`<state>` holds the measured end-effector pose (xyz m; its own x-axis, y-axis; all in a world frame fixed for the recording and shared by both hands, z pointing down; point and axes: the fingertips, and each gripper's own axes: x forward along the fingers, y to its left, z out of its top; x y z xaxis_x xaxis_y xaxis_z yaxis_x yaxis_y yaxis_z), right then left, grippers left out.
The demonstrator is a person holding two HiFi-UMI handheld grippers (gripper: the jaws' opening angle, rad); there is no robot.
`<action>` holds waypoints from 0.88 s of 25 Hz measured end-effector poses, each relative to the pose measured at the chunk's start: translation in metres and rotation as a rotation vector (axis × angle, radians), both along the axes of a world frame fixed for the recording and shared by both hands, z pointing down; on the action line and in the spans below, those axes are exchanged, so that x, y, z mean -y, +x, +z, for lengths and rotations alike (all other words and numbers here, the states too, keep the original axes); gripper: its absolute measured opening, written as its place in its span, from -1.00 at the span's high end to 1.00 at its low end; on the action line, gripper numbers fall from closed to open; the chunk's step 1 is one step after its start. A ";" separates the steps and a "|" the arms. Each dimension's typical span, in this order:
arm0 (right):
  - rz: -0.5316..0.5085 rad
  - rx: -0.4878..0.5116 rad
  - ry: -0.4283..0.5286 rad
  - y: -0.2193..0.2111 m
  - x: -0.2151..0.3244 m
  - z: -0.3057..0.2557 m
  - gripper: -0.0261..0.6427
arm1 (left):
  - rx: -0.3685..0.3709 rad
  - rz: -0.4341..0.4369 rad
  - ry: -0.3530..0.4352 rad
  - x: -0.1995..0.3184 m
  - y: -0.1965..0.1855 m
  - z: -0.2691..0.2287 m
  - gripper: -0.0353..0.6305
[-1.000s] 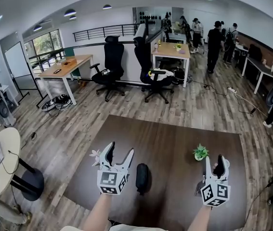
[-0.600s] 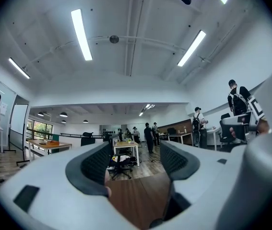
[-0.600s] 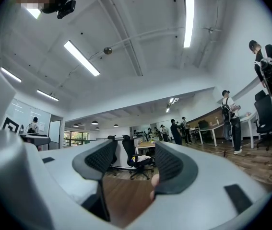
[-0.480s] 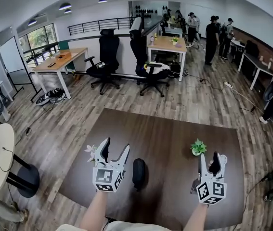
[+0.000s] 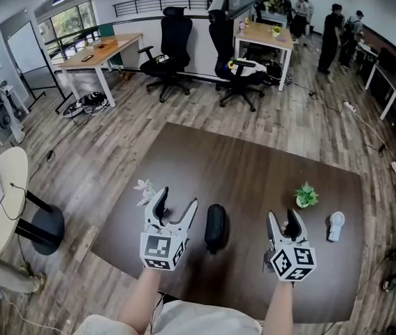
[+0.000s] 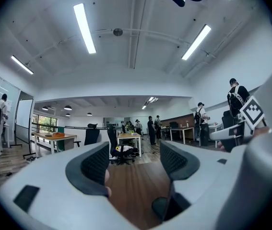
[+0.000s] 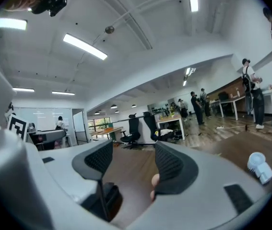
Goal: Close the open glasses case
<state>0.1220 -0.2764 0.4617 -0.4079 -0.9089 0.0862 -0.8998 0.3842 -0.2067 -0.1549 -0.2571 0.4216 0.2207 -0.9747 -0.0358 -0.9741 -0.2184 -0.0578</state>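
Tabletop of dark brown wood (image 5: 253, 160) takes up the lower part of the head view, and the black glasses case (image 5: 215, 227) lies on it near the front edge, its long side pointing away from the person. From above it shows only as a dark oblong; I cannot tell whether its lid is up or down.

The left gripper (image 5: 177, 202) hovers just to the left of the case, its jaws spread wide, with only bare wood between them in its own view. The right gripper (image 5: 283, 218) hangs farther off on the case's other side, jaws also spread and holding nothing. Neither touches the case.

A small white flower (image 5: 144, 188) stands at the table's left edge, just beyond the left gripper. A little green plant (image 5: 306, 195) stands beyond the right gripper, and a small white gadget (image 5: 334, 225) lies to its right. Past the table are wood flooring, two black office chairs (image 5: 172, 47), a desk (image 5: 100, 51) and people standing far back (image 5: 337, 26).
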 end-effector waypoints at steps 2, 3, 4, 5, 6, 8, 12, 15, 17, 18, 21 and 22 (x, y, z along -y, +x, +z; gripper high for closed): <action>-0.058 -0.002 -0.061 -0.026 0.002 0.023 0.08 | -0.005 -0.004 -0.017 -0.004 -0.004 0.010 -0.11; -0.084 -0.005 -0.090 -0.038 0.003 0.033 0.08 | -0.006 -0.006 -0.025 -0.006 -0.006 0.015 -0.11; -0.108 -0.006 -0.119 -0.050 0.004 0.044 0.08 | -0.006 -0.008 -0.035 -0.008 -0.008 0.020 -0.11; -0.132 -0.006 -0.150 -0.060 0.003 0.054 0.08 | -0.008 -0.011 -0.045 -0.011 -0.010 0.026 -0.11; -0.155 -0.001 -0.185 -0.070 0.002 0.065 0.08 | -0.011 -0.015 -0.057 -0.013 -0.013 0.031 -0.11; -0.203 0.027 -0.270 -0.089 0.000 0.089 0.08 | -0.024 -0.027 -0.078 -0.018 -0.019 0.041 -0.11; -0.263 0.148 -0.467 -0.120 -0.004 0.136 0.04 | -0.049 -0.045 -0.115 -0.028 -0.033 0.058 -0.10; -0.250 0.183 -0.567 -0.129 0.000 0.163 0.00 | -0.058 -0.049 -0.144 -0.032 -0.041 0.069 -0.10; -0.241 0.170 -0.608 -0.134 0.005 0.177 -0.04 | -0.066 -0.050 -0.161 -0.033 -0.046 0.078 -0.10; -0.241 0.163 -0.628 -0.138 0.006 0.184 -0.05 | -0.070 -0.049 -0.170 -0.033 -0.049 0.082 -0.10; -0.241 0.146 -0.693 -0.156 0.003 0.201 -0.11 | -0.085 -0.046 -0.194 -0.036 -0.065 0.094 -0.10; -0.244 0.143 -0.712 -0.161 0.002 0.206 -0.11 | -0.090 -0.045 -0.201 -0.036 -0.068 0.097 -0.10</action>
<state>-0.0395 -0.2783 0.6676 -0.6411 -0.5367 0.5485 -0.7524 0.2988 -0.5870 -0.2228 -0.2209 0.5185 0.1816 -0.9730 0.1423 -0.9824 -0.1731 0.0704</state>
